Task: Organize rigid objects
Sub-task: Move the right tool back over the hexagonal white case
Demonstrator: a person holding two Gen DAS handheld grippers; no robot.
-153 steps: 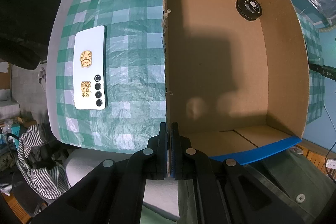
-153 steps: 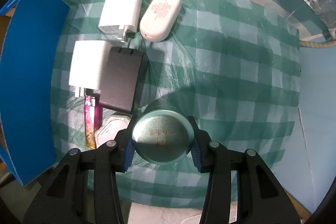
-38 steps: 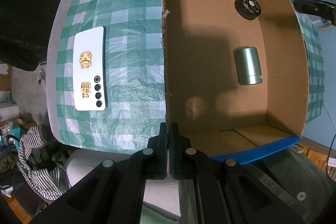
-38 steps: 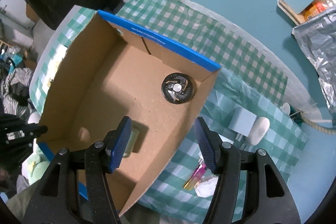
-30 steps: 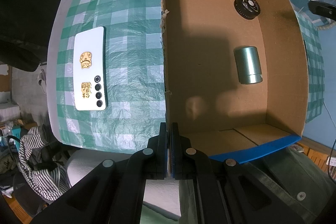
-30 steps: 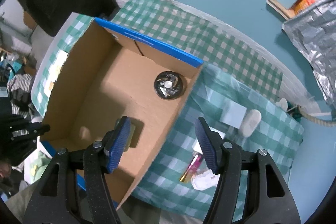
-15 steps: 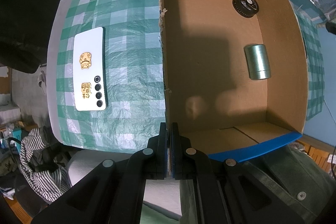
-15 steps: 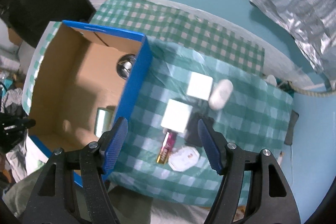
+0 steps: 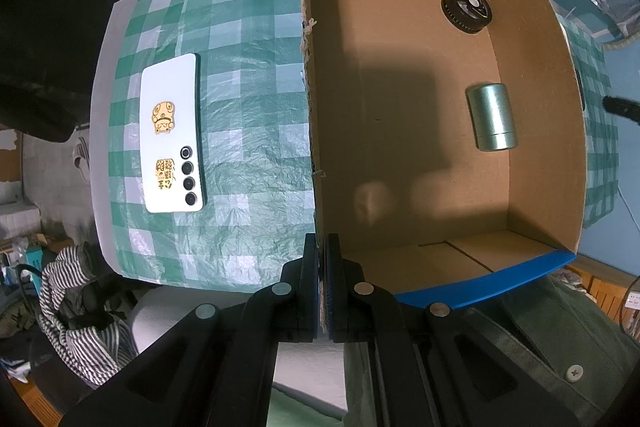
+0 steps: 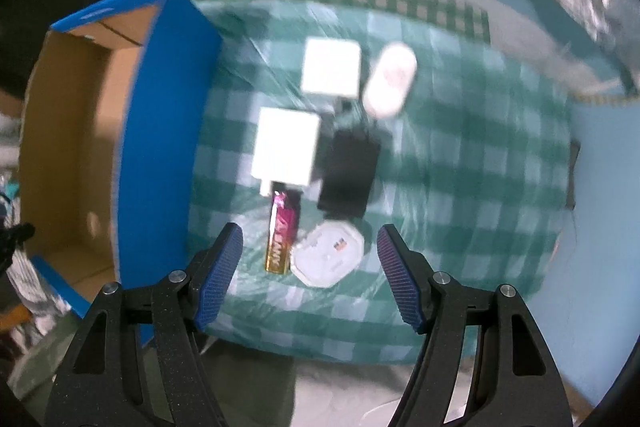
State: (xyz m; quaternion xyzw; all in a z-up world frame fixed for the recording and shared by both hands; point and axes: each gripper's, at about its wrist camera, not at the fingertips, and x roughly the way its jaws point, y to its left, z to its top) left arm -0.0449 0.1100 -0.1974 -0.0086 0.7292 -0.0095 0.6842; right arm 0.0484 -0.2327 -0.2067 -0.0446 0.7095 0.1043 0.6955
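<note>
Box (image 9: pixel 420 147) open on the checked worktop (image 9: pixel 248 99). Inside: green tin (image 9: pixel 491 117) lying on its side near the right wall; black disc (image 9: pixel 466 9) in the far right corner.

Left tongs (image 9: pixel 322 255) together, clamped on the box's near-left wall edge.

White phone (image 9: pixel 173 133) face down on the worktop, well left of the box.

Right tongs (image 10: pixel 310 259) apart, nothing between the pads, above the items right of the box: a magenta-and-gold lighter (image 10: pixel 282 233) just beside a white octagonal piece (image 10: pixel 329 253); beyond them a white charger (image 10: pixel 287 149) against a black block (image 10: pixel 350 173); farther off a second white charger (image 10: pixel 331 67) and a white oval case (image 10: pixel 390 83). View blurred.
</note>
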